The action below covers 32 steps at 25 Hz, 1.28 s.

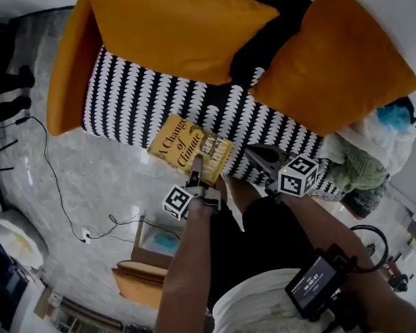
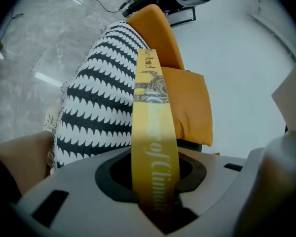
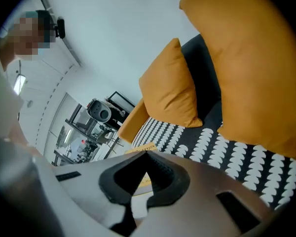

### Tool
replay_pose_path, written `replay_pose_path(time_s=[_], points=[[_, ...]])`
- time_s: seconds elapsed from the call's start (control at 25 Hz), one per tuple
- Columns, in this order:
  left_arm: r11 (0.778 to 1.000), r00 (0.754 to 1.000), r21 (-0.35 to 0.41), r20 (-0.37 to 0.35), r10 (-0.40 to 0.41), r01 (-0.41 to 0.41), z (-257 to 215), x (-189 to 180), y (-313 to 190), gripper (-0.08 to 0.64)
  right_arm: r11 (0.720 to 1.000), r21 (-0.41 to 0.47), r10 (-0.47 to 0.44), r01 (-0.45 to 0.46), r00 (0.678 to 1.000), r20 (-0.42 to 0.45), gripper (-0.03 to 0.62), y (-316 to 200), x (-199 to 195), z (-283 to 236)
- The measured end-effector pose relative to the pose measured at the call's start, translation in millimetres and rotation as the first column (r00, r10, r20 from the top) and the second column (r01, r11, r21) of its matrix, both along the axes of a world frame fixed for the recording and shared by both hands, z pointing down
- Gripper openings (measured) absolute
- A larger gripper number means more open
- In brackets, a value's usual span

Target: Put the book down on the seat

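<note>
A yellow book (image 1: pixel 191 148) hangs tilted over the front edge of the black-and-white patterned seat (image 1: pixel 135 96). My left gripper (image 1: pixel 194 179) is shut on the book's near edge. In the left gripper view the book's spine (image 2: pixel 150 132) stands up between the pads of the left gripper (image 2: pixel 153 181), with the seat (image 2: pixel 96 112) beyond it. My right gripper (image 1: pixel 253 151) hovers just right of the book over the seat's front, holding nothing. In the right gripper view the right gripper (image 3: pixel 145 181) has its jaws together, and a strip of the book (image 3: pixel 143 148) shows past them.
Two orange cushions (image 1: pixel 173 26) (image 1: pixel 333 68) lean against the chair's back. A heap of clothes (image 1: pixel 371 151) lies to the right. Cables (image 1: pixel 55 186) run over the marble floor on the left, and a cardboard box (image 1: pixel 142 272) sits near my legs.
</note>
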State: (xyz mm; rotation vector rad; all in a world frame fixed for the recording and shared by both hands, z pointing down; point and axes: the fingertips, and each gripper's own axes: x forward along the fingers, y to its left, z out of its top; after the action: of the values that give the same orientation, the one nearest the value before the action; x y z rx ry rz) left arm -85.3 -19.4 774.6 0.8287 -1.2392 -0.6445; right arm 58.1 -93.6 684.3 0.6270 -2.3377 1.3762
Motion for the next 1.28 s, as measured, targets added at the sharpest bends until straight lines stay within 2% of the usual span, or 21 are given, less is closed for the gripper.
replay_pose_path(time_s=[0.2, 0.4, 0.6, 0.76, 0.92, 1.12, 1.28], points=[[0.998, 0.998, 0.042, 0.016, -0.055, 0.054, 15, -4, -21, 0.149, 0.998, -0.022, 0.067, -0.066, 0.997, 0.029, 0.014, -10, -4, 13], [0.985, 0.996, 0.171, 0.081, -0.042, 0.027, 17, -8, -57, 0.149, 0.995, -0.037, 0.098, -0.098, 0.995, 0.015, 0.014, -18, 4, 29], [0.985, 0.993, 0.171, 0.108, -0.039, 0.021, 41, -13, -71, 0.149, 0.992, -0.065, 0.106, -0.107, 0.994, -0.020, 0.014, -8, 12, 50], [0.976, 0.992, 0.216, 0.120, -0.037, 0.010, 57, -14, -89, 0.149, 0.990, -0.087, 0.108, -0.111, 0.993, -0.042, 0.014, 2, 19, 72], [0.977, 0.991, 0.214, 0.130, -0.033, 0.005, 72, -6, -114, 0.149, 0.987, -0.097, 0.121, -0.125, 0.991, -0.051, 0.014, -3, 33, 84], [0.973, 0.994, 0.229, 0.101, -0.050, 0.026, 91, 19, -137, 0.149, 0.983, -0.109, 0.145, -0.149, 0.989, -0.041, 0.014, -2, 54, 97], [0.991, 0.995, 0.133, 0.101, -0.018, 0.005, 113, 29, -136, 0.149, 0.979, -0.129, 0.157, -0.161, 0.987, -0.042, 0.014, 1, 60, 106]])
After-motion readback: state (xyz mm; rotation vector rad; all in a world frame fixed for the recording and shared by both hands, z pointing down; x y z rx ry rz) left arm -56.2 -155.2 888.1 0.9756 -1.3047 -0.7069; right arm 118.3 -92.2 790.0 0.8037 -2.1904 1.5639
